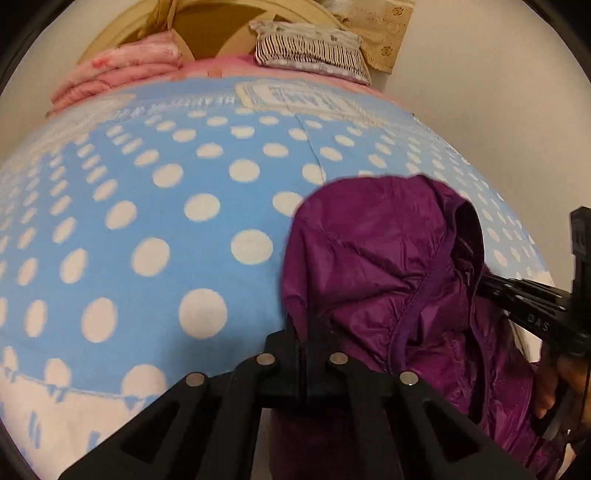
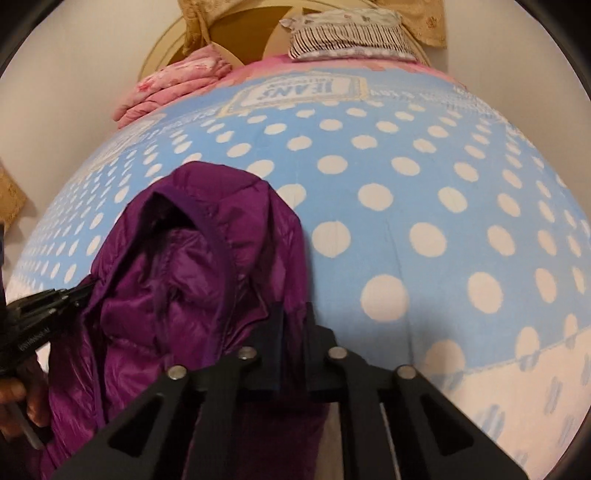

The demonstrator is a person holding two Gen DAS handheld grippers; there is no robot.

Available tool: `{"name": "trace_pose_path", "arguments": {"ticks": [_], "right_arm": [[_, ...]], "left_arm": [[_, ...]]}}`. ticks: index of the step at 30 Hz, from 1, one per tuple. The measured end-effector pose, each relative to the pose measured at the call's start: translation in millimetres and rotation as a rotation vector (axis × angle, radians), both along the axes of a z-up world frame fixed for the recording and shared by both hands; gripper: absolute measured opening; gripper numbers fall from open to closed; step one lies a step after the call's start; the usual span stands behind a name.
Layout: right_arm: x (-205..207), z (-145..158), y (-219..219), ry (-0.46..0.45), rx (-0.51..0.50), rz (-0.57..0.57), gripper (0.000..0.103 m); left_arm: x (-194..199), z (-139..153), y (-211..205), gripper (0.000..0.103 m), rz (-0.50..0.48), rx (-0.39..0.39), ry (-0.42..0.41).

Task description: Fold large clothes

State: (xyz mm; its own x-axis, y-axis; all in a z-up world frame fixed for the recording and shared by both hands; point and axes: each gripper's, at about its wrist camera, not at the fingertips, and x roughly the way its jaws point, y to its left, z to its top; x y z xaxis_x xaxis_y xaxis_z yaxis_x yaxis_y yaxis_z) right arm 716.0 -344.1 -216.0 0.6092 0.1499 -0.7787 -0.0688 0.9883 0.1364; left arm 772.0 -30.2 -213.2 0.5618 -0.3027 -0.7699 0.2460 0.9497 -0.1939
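Observation:
A purple hooded puffer jacket [image 1: 388,266] hangs above the near edge of a bed, held up between both grippers; its hood points toward the bed. My left gripper [image 1: 301,328] is shut on the jacket's left edge. My right gripper [image 2: 291,325] is shut on the jacket [image 2: 192,266] at its right edge. The right gripper also shows in the left wrist view [image 1: 517,295] at the right side, and the left gripper shows in the right wrist view [image 2: 55,299] at the left side. The jacket's lower part hangs out of sight below.
The bed is covered by a blue blanket with white dots [image 1: 166,206] [image 2: 424,206]. Folded pink bedding [image 1: 110,74] and a striped pillow [image 1: 310,48] lie at the far end by a beige headboard [image 1: 207,22]. White walls flank the bed.

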Motion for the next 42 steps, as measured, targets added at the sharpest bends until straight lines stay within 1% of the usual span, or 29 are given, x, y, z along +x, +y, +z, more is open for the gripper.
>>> {"name": "trace_pose_path", "arguments": {"ticks": [3,6,8,11,12,13,14,15,16,17,18,21,24,25,27,28,29,30,31,32,33,34,36,39,40,42], "right_arm": [[-28,22,-2,-0.061,0.011,0.012,0.008],[-53,40,-1,-0.116,-0.007,0.029,0.008],[-75,52,0,-0.167,-0.032,0.035,0.008],[-99,61,6,-0.240,-0.065,0.048,0.008],[-111,64,8,-0.281,-0.090,0.051,0.008],[-121,64,9,-0.309,-0.104,0.058,0.008],[-130,64,10,-0.334,-0.115,0.067,0.008],[-140,64,12,-0.367,-0.130,0.076,0.008],[-150,63,13,-0.400,-0.140,0.090,0.008],[-152,61,15,-0.412,-0.141,0.104,0.008],[-159,58,15,-0.414,-0.135,0.122,0.008],[-182,50,10,-0.397,-0.134,0.178,0.008],[-198,45,1,-0.358,-0.160,0.217,0.008],[-206,44,-6,-0.339,-0.153,0.231,0.008],[-214,42,-14,-0.283,-0.127,0.268,0.009],[-220,41,-17,-0.260,-0.135,0.278,0.013],[-225,40,-20,-0.250,-0.145,0.280,0.021],[-229,39,-24,-0.239,-0.155,0.279,0.025],[-234,38,-27,-0.228,-0.160,0.275,0.031],[-237,39,-30,-0.219,-0.158,0.268,0.038],[-238,42,-33,-0.206,-0.141,0.246,0.042],[-239,45,-34,-0.201,-0.127,0.228,0.047],[-239,57,-28,-0.202,-0.118,0.183,0.047],[-244,72,-9,-0.212,-0.064,0.165,0.047],[-242,75,-2,-0.205,-0.052,0.157,0.047],[-234,74,15,-0.165,0.007,0.155,0.047]], "left_arm": [[-16,20,1,0.001,-0.024,-0.022,-0.029],[-32,38,-2,0.001,-0.037,-0.006,-0.070],[-45,51,-1,0.001,-0.040,-0.006,-0.109],[-72,70,2,0.001,-0.051,-0.006,-0.188],[-88,77,2,0.001,-0.065,-0.001,-0.248],[-99,81,1,0.001,-0.074,0.006,-0.284],[-110,84,0,0.001,-0.080,0.023,-0.323],[-130,87,-1,0.001,-0.089,0.040,-0.392],[-142,87,-1,0.001,-0.099,0.048,-0.427],[-158,85,-3,0.002,-0.109,0.088,-0.474],[-172,81,-5,0.003,-0.115,0.118,-0.504],[-197,67,-3,0.003,-0.164,0.161,-0.508],[-220,53,1,0.004,-0.214,0.194,-0.472],[-226,49,3,0.005,-0.224,0.202,-0.452],[-232,39,11,0.011,-0.227,0.241,-0.390],[-236,36,15,0.019,-0.218,0.249,-0.368],[-239,33,19,0.035,-0.214,0.246,-0.359],[-243,32,25,0.046,-0.208,0.242,-0.353],[-248,32,32,0.068,-0.180,0.245,-0.364],[-253,35,40,0.081,-0.142,0.236,-0.386],[-259,36,42,0.083,-0.127,0.219,-0.395],[-259,41,49,0.084,-0.102,0.179,-0.390],[-255,48,53,0.084,-0.060,0.142,-0.369],[-251,68,47,0.085,0.028,0.077,-0.385],[-250,72,41,0.085,0.036,0.061,-0.391],[-247,76,21,0.085,0.023,0.042,-0.383]]}}
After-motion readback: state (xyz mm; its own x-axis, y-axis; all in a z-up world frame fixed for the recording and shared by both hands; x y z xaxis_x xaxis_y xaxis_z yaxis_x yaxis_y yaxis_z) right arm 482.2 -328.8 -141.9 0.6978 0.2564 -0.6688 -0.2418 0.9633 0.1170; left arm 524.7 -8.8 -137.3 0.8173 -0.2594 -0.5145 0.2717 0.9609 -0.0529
